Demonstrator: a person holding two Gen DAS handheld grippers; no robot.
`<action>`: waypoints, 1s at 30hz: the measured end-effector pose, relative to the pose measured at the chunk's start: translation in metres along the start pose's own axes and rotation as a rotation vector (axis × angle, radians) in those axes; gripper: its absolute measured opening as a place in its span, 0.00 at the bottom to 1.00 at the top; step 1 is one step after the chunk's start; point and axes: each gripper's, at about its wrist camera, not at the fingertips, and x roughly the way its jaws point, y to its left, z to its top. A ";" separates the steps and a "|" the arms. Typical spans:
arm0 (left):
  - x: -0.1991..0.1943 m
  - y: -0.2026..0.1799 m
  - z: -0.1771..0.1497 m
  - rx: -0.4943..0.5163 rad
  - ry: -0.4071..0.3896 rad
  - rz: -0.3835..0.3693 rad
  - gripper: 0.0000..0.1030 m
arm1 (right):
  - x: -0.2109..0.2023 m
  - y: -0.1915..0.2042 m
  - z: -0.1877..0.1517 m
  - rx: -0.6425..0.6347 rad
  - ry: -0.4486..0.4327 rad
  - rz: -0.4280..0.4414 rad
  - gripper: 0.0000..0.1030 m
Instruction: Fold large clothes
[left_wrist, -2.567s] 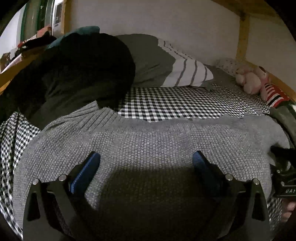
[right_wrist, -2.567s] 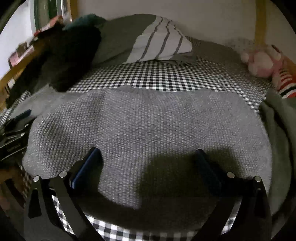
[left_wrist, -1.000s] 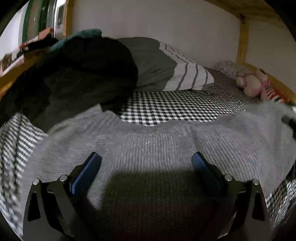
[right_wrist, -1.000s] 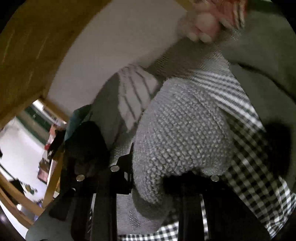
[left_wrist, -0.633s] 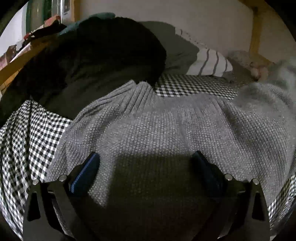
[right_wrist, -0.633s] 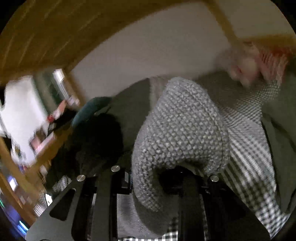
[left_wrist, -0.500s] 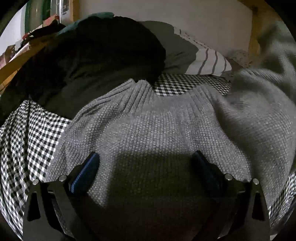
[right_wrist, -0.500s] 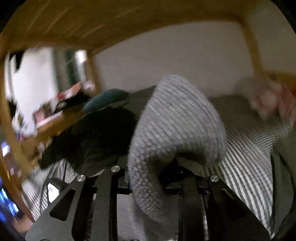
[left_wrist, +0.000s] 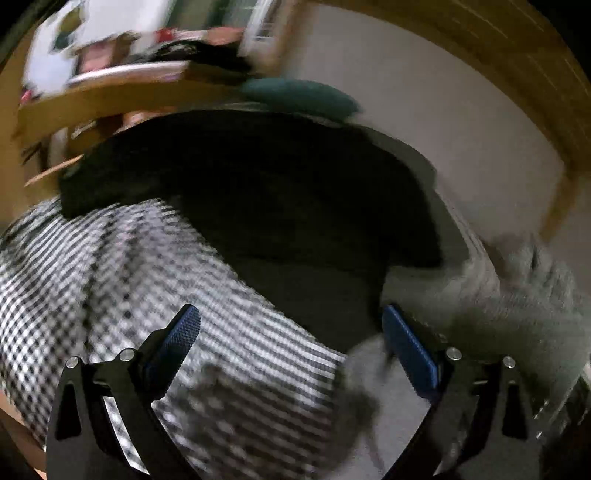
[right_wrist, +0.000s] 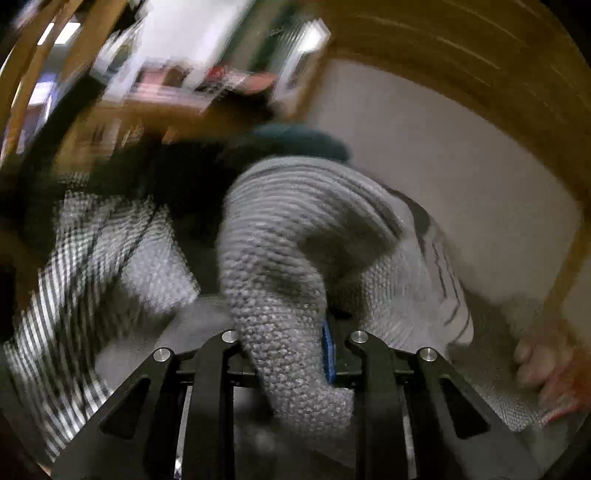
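the right gripper was pinching a thick fold of the grey sweater, its jaws drawn close with the knit bunched between them and humped up in front of the camera. the rest of the sweater lay on the checked sheet, low at the right of the left view, under and beside the right-hand blue pad. the left gripper had its jaws spread wide with nothing between them, over sheet and sweater edge. a black garment was heaped behind, with a teal cushion above it against the wall. both views were blurred. a pink soft toy showed at the far right.
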 end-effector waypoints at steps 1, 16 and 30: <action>0.004 0.014 0.001 -0.031 0.008 0.011 0.94 | 0.009 0.024 -0.005 -0.079 0.032 -0.004 0.23; -0.002 -0.145 0.038 0.509 0.090 -0.257 0.94 | 0.010 0.099 -0.035 -0.320 0.020 0.054 0.97; 0.108 -0.109 -0.016 0.222 0.328 -0.351 0.95 | -0.065 -0.144 -0.058 0.548 0.000 0.186 0.96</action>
